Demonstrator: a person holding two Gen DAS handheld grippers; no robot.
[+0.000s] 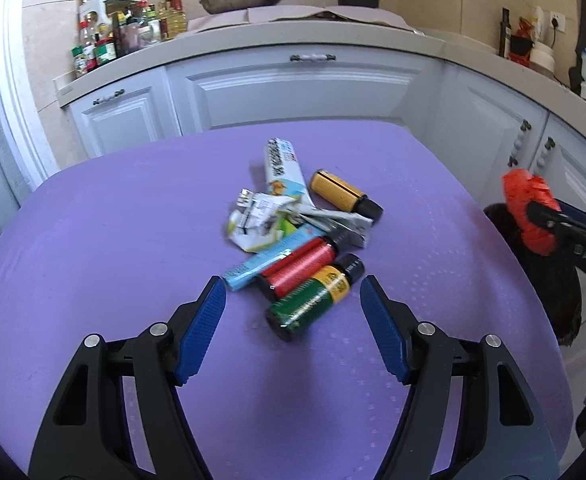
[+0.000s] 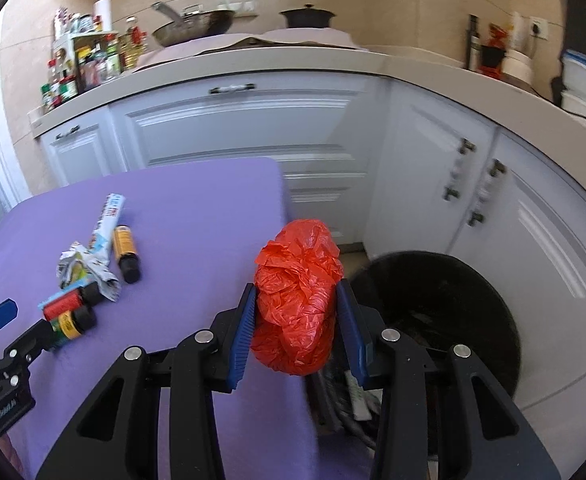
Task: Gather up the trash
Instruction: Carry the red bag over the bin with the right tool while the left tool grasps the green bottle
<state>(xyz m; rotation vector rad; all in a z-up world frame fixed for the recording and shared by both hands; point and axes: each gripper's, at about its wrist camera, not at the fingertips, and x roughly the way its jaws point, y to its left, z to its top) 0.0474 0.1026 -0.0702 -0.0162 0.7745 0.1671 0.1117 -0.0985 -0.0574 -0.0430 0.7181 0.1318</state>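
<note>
The right tongs (image 2: 297, 316) hold a crumpled ball of red plastic film (image 2: 297, 296), both blue pads pressed into its sides. The ball hangs past the right edge of the purple-covered counter (image 2: 197, 208), just beside the rim of the round black waste bin (image 2: 485, 280) on the floor. The bin lies to the right of the ball and lower, so as I judge it a short carry to the right puts the ball over the opening before it is let go.

The left tongs (image 1: 293, 294) stand wide with nothing between the pads. Directly ahead of them lies the rest of the trash, in a loose heap at the middle of the counter. Nearest is a small dark bottle with a green and yellow label (image 1: 313, 300), lying on its side with its base toward the tongs and its cap pointing away and to the right. Its long axis runs roughly along the line of approach, slightly slanted, so the pads would close across its width. Touching it on the far side is a similar bottle with a red label (image 1: 301, 266); behind that lie a light blue flat packet (image 1: 253, 266), crumpled white printed paper (image 1: 259, 218), a flattened white and blue tube (image 1: 283, 168) and an orange-labelled bottle (image 1: 345, 194).

The left hand is clearly nearer the heap.
</note>
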